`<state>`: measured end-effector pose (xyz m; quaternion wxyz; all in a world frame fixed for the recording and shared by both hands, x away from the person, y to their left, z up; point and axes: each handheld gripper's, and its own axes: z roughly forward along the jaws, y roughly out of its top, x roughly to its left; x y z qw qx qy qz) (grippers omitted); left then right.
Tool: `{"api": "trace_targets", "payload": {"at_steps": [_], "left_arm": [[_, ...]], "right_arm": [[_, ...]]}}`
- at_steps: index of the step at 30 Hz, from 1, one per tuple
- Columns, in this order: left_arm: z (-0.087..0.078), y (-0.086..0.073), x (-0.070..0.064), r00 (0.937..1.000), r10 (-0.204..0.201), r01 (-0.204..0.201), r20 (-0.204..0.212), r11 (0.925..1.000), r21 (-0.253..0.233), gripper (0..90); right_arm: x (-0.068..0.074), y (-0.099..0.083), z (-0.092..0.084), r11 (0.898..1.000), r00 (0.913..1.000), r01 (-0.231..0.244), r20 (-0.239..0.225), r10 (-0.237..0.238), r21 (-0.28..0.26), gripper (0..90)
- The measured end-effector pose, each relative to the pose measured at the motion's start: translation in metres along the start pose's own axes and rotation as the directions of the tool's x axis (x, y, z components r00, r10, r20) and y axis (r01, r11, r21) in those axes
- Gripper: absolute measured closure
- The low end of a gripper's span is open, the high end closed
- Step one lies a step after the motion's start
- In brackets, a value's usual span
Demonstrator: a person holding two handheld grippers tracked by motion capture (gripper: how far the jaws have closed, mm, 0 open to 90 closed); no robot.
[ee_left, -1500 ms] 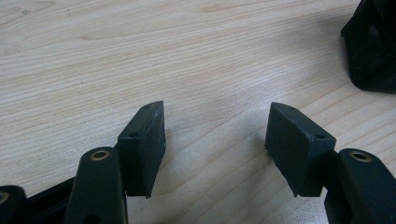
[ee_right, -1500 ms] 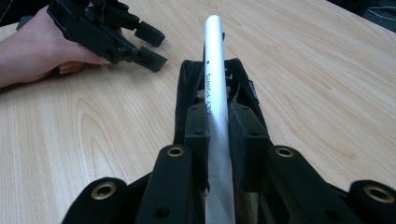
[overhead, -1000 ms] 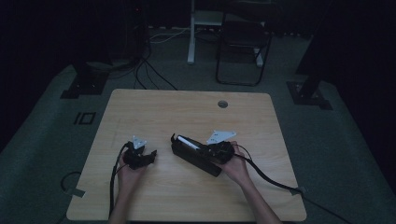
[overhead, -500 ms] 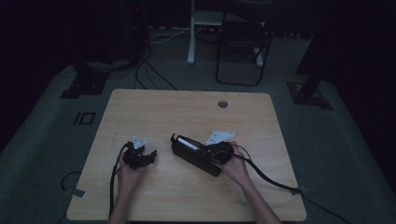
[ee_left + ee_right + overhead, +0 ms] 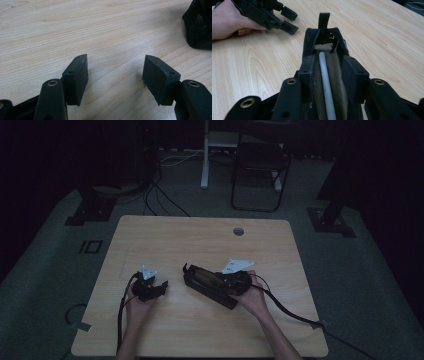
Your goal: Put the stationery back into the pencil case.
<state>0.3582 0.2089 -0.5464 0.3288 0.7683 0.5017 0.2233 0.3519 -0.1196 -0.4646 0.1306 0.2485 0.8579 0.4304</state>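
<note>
A black zip pouch [image 5: 200,279] lies at the table's middle, its mouth open on a tan lining [image 5: 338,75]. A white pen [image 5: 324,72] rests lengthwise inside it. My right gripper [image 5: 329,72] sits over the pouch [image 5: 308,45]. Its jaws have just been opening and now stand either side of the pen without pressing it. Held low over bare wood to the left of the pouch [image 5: 198,27], my left gripper [image 5: 116,75] is open with nothing between its pads. From above, the left gripper [image 5: 161,286] is a short gap from the pouch and the right gripper [image 5: 215,281].
The wooden table [image 5: 200,240] has a round cable hole [image 5: 238,231] near its far edge. Cables trail from both grippers off the near side. A chair [image 5: 260,165] and stand feet [image 5: 330,217] are on the floor beyond the table.
</note>
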Motion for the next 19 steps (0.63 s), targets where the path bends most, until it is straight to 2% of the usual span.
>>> {"api": "trace_targets", "payload": {"at_steps": [10,19], "left_arm": [[0.0,0.0,0.0,1.0,0.0,0.0,0.002,1.0,-0.002,37.7],[0.001,0.001,0.005,0.9997,0.018,-0.018,0.018,0.9998,0.001,37.7]], "right_arm": [[-0.007,0.006,-0.012,0.999,0.9992,-0.017,0.036,0.019,-0.04,55.2],[-0.014,0.012,-0.028,0.997,0.9965,0.001,0.083,0.006,-0.073,52.2]]}}
